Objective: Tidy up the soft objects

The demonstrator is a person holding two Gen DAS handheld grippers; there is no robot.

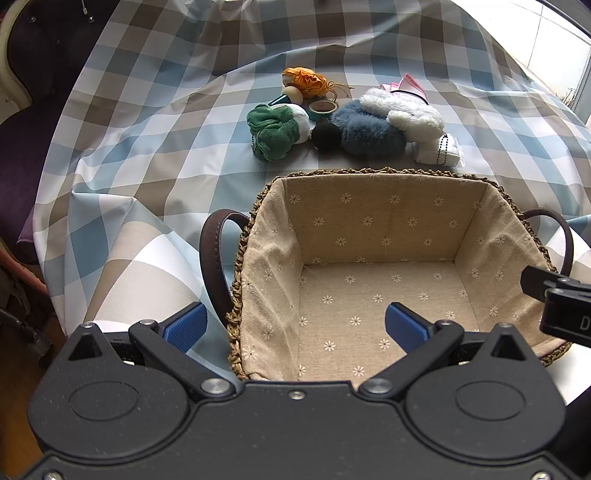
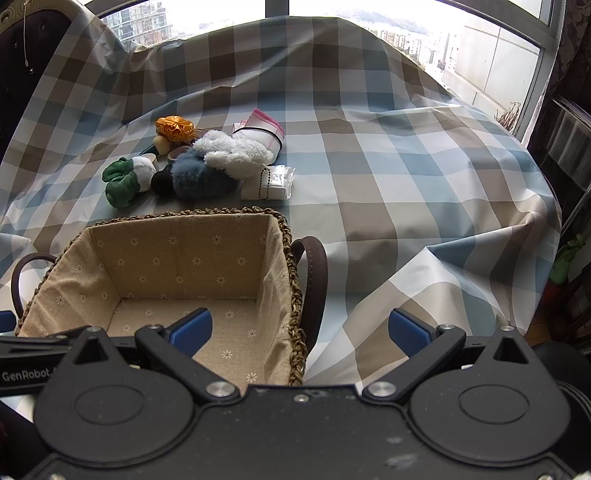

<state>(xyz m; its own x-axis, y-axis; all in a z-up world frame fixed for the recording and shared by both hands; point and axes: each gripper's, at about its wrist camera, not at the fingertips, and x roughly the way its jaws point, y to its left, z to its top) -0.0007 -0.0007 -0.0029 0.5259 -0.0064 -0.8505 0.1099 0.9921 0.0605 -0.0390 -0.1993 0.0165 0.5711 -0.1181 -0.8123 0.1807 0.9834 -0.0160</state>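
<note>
Your left gripper (image 1: 295, 326) hangs over the near left rim of the basket (image 1: 255, 266), jaws spread as wide as they go, nothing between the blue pads (image 1: 404, 326). One pad sits outside the basket's left wall, the other over its lined floor. Your right gripper (image 2: 300, 332) is the same: fully spread, holding nothing, one pad over the basket's (image 2: 291, 266) near right corner, the other over the checked tablecloth (image 2: 406, 192). Both point steeply down.

The basket is woven, with a beige flower-print lining and a dark brown handle (image 1: 212, 266) at each end. It holds nothing. It sits near you on the tablecloth (image 1: 147, 147).

The soft things lie in a cluster just beyond the basket's far rim, not touching it. From the left: a green and white plush (image 1: 279, 129), a black ball (image 1: 327, 135), a blue fluffy piece (image 1: 365, 129), and a white fluffy plush (image 1: 406, 112) resting partly on the blue one. At the right near end is a small white packet (image 1: 439, 147) with a black bead chain across it. Farther back are an orange fabric pouch (image 1: 304, 81), a small cream ball (image 1: 291, 94), a roll of tape (image 1: 322, 109) and a pink-edged white cloth (image 1: 404, 85).

In the right wrist view the same cluster sits far left, and a window (image 2: 369, 22) shows beyond the table.
</note>
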